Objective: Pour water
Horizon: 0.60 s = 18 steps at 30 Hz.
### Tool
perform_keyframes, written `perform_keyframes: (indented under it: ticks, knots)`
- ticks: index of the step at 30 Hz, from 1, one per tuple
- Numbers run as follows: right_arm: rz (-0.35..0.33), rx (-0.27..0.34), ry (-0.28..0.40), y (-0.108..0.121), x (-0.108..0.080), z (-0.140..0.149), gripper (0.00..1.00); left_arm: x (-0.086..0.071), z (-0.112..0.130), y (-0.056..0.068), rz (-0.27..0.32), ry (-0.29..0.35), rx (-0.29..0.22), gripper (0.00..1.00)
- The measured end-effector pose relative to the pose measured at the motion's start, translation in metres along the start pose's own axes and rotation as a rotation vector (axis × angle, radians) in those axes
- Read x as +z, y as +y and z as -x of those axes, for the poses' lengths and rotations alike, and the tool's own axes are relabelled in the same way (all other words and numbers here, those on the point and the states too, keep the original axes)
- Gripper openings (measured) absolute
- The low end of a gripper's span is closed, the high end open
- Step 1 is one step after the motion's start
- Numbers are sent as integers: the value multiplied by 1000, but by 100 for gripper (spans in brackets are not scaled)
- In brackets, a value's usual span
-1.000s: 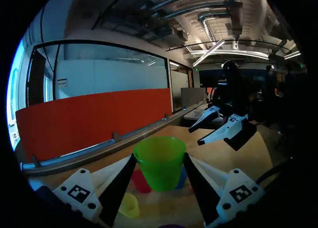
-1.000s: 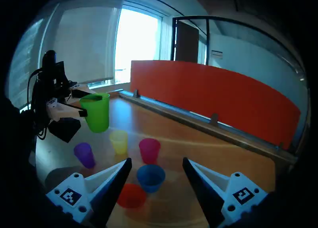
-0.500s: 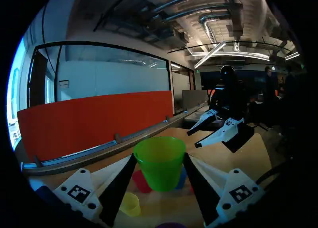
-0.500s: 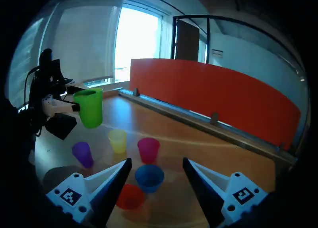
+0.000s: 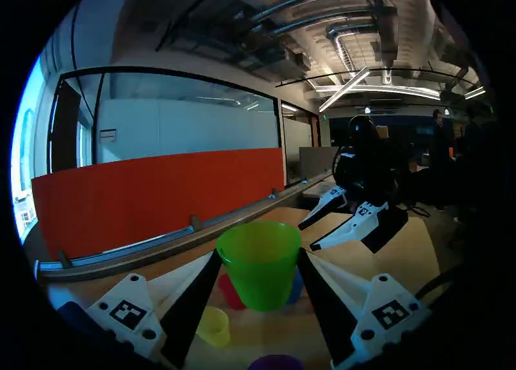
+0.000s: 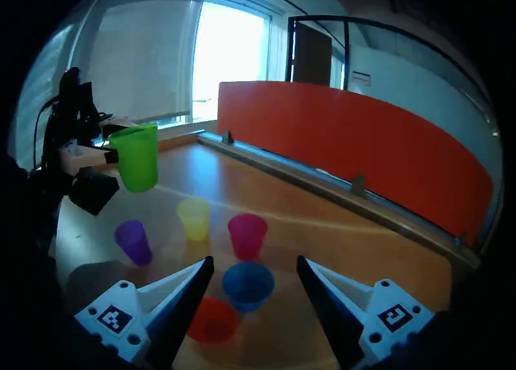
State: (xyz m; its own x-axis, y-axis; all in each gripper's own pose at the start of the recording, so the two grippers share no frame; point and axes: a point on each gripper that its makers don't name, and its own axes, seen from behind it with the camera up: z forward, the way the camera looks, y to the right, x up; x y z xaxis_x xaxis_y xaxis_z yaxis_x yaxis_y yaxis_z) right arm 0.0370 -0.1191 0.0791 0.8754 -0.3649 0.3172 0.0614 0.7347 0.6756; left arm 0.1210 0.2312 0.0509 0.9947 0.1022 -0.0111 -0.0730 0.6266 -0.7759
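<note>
My left gripper [image 5: 258, 253] is shut on a green cup [image 5: 259, 267], holding it upright above the wooden table [image 5: 387, 254]. In the right gripper view the green cup [image 6: 135, 157] hangs at the far left, above a purple cup [image 6: 133, 241]. A yellow cup [image 6: 194, 218], a magenta cup [image 6: 247, 234], a blue cup [image 6: 248, 285] and a red cup [image 6: 214, 320] stand on the table [image 6: 361, 267]. My right gripper [image 6: 253, 260] is open above the blue cup, holding nothing. It also appears across the table in the left gripper view [image 5: 306, 238].
An orange partition [image 6: 361, 144] with a rail runs along the table's far edge. A bright window [image 6: 232, 67] lies behind it. A person's dark arm [image 5: 364, 164] holds the right gripper. Bare wood stretches to the right of the cups.
In the right gripper view the green cup has drifted left and stands straighter. The right gripper's view has shifted slightly, and that gripper appears lower and nearer in the left gripper view.
</note>
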Motion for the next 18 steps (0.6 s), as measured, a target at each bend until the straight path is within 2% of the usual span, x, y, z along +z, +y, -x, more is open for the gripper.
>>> perform_keyframes:
  ticks: [11,18]
  knots:
    - [-35,-20,-72,-5,24,20,100,-7,-1,1,-7,0,0,85]
    - [-52,-13,-109,-8,37,31,99,-12,-1,0,-15,1,2,85]
